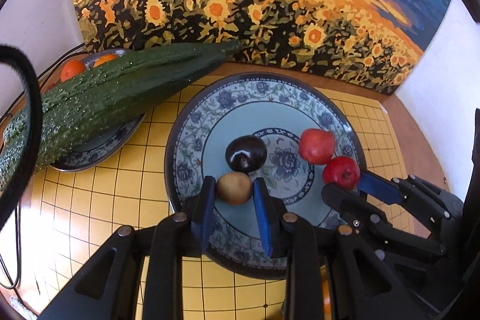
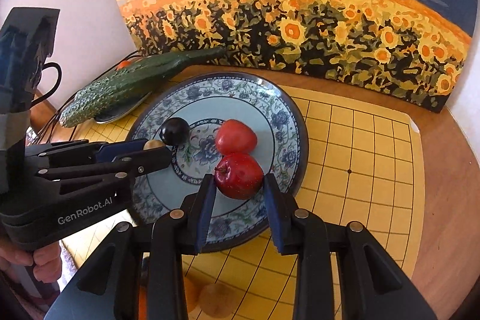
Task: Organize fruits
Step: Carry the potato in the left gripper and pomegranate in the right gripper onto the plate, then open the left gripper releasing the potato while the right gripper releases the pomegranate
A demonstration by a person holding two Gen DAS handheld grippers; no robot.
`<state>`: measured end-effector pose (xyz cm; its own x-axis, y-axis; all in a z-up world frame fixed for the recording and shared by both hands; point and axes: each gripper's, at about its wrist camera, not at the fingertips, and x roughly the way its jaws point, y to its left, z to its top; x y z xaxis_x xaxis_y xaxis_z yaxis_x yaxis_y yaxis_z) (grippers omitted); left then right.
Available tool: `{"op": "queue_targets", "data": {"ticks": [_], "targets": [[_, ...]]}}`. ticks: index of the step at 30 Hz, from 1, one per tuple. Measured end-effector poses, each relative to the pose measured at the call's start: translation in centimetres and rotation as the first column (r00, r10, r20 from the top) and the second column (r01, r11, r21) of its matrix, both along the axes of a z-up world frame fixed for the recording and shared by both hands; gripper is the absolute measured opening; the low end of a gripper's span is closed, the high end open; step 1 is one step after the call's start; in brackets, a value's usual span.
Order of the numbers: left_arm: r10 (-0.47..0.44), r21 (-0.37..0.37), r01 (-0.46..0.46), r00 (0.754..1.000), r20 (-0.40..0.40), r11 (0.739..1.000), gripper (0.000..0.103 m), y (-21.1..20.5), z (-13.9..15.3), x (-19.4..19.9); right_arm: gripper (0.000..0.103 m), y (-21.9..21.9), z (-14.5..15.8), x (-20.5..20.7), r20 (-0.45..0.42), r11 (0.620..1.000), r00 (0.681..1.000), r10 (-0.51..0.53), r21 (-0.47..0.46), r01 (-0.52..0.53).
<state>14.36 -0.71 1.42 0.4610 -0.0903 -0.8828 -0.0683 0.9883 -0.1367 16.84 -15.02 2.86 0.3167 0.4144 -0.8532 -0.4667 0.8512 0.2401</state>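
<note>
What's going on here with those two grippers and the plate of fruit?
A person is sorting fruit with a handheld gripper in each hand. The left gripper is shut on a small tan fruit, and the right gripper is clamped on a dark red apple, both over the big blue floral plate. A dark plum and another red fruit sit on it; a cucumber lies across a second plate.

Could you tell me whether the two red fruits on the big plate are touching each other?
Touching. In the right wrist view the paler red fruit rests against the darker red fruit, with no gap between them.
</note>
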Motion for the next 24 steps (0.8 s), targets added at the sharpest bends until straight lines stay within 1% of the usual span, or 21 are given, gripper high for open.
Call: {"op": "queue_targets", "data": {"ticks": [18, 20, 22, 23, 24], "targets": [[-0.012, 0.022, 0.011, 1.000, 0.011, 1.000, 0.027, -0.27, -0.09, 0.34, 0.034, 0.49, -0.26, 0.68, 0.015, 1.000, 1.000, -0.006, -0.001, 0.007], [-0.016, 0.025, 0.016, 1.000, 0.009, 1.000, 0.027, -0.50, -0.11, 0.29, 0.034, 0.36, -0.25, 0.64, 0.013, 1.000, 1.000, -0.010, 0.005, 0.009], [-0.022, 0.023, 0.021, 1.000, 0.008, 1.000, 0.031, -0.62, -0.09, 0.20, 0.034, 0.16, -0.21, 0.57, 0.010, 1.000, 1.000, -0.013, 0.012, 0.013], [-0.019, 0.019, 0.019, 1.000, 0.006, 1.000, 0.032, -0.68, -0.04, 0.06, 0.038, 0.07, -0.18, 0.53, 0.009, 1.000, 1.000, -0.013, 0.018, 0.013], [-0.021, 0.014, 0.021, 1.000, 0.003, 1.000, 0.033, -0.62, -0.04, 0.00, 0.046, -0.08, -0.02, 0.38, 0.011, 1.000, 1.000, -0.014, 0.026, 0.014]]}}
